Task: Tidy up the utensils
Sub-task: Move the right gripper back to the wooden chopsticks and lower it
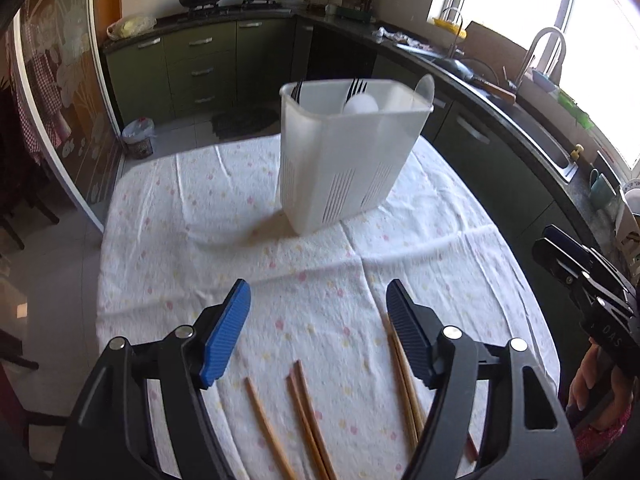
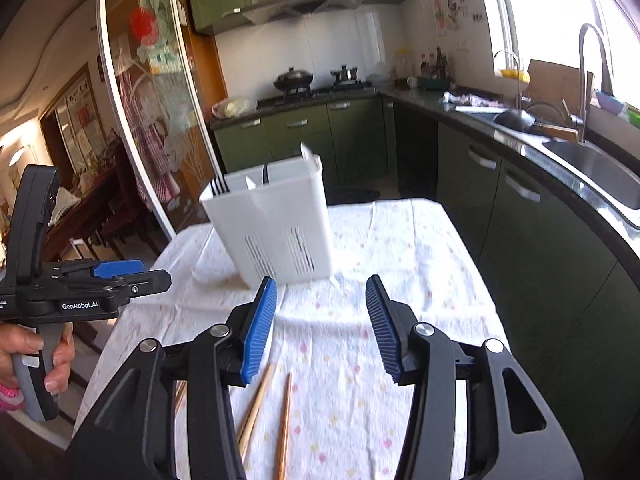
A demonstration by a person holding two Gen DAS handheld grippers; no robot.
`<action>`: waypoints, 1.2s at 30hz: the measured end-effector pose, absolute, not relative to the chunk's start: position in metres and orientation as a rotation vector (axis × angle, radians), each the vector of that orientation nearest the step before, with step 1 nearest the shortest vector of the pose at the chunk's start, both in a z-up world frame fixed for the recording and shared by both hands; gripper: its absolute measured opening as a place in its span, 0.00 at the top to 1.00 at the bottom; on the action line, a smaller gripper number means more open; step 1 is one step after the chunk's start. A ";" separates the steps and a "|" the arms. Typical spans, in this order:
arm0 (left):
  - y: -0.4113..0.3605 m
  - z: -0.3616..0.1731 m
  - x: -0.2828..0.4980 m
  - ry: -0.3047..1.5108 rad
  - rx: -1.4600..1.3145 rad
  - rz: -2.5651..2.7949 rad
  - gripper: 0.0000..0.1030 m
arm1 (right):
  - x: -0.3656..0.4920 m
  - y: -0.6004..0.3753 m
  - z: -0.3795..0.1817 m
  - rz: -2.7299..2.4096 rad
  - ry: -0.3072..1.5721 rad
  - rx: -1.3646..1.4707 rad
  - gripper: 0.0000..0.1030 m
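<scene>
Presently, both hand-held grippers hang over a table draped in a white cloth (image 1: 192, 200) with small pastel spots. The left gripper (image 1: 318, 320) has its blue-padded jaws standing apart with nothing between them but bare cloth. The right gripper (image 2: 321, 316) likewise has its jaws parted and holds nothing. No earlier view is available, so only the present gap is recorded. Several wooden chopsticks (image 1: 308, 420) lie loose on the cloth at the near edge of the table, below and just behind the left gripper's fingers; one pair (image 1: 404, 380) lies partly under its right finger, though whether it touches cannot be told. In the right wrist view two chopsticks (image 2: 285, 428) lie on the cloth between and below the jaws, untouched. A white plastic utensil holder (image 1: 344, 168) with slotted sides stands upright farther back on the table, well apart from both grippers. Black forks (image 1: 356, 88) and a pale spoon (image 1: 425, 86) stand inside it. A hand (image 2: 28, 356) grips the left gripper's handle at the left edge of the right wrist view.
</scene>
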State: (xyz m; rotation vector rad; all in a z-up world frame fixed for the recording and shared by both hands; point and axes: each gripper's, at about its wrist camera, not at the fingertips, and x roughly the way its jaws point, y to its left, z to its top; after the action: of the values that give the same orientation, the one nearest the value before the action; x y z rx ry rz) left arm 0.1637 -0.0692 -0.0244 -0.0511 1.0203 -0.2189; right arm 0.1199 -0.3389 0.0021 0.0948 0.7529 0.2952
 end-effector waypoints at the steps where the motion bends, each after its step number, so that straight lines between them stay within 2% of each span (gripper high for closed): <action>1: -0.064 -0.037 0.159 1.111 -0.083 -0.212 0.43 | 0.118 -0.338 -0.006 0.313 0.810 0.090 0.55; 4: -0.051 -0.079 0.140 1.343 -0.161 -0.182 0.45 | 0.115 -0.330 -0.030 0.360 0.971 0.067 0.55; 7: -0.047 -0.105 0.123 1.434 -0.160 -0.142 0.45 | 0.112 -0.318 -0.051 0.401 1.088 0.065 0.56; 8: -0.047 -0.108 0.121 1.439 -0.161 -0.144 0.45 | 0.112 -0.315 -0.056 0.408 1.112 0.064 0.61; 10: -0.052 -0.110 0.118 1.429 -0.144 -0.148 0.54 | 0.111 -0.309 -0.062 0.417 1.138 0.053 0.70; 12: -0.057 -0.109 0.118 1.422 -0.107 -0.133 0.62 | 0.112 -0.304 -0.064 0.430 1.161 0.051 0.74; 13: -0.060 -0.107 0.123 1.428 -0.096 -0.119 0.67 | 0.111 -0.302 -0.067 0.438 1.170 0.055 0.75; 15: -0.062 -0.109 0.126 1.447 -0.081 -0.089 0.70 | 0.111 -0.297 -0.067 0.441 1.178 0.033 0.75; 22: -0.048 -0.117 0.129 1.513 -0.080 -0.014 0.73 | 0.120 -0.286 -0.077 0.436 1.256 -0.041 0.76; 29: -0.050 -0.129 0.126 1.549 -0.054 0.003 0.76 | 0.145 -0.279 -0.104 0.410 1.391 -0.092 0.81; 34: -0.048 -0.131 0.127 1.555 -0.027 0.009 0.90 | 0.155 -0.269 -0.113 0.405 1.439 -0.121 0.81; 36: -0.045 -0.132 0.127 1.559 -0.028 0.003 0.92 | 0.158 -0.265 -0.116 0.401 1.453 -0.134 0.81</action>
State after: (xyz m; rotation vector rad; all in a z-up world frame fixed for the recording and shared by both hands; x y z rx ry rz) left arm 0.1267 -0.0446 -0.1317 -0.0277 1.5586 0.0033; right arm 0.1577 -0.2653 -0.1160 -0.1342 1.4525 0.4007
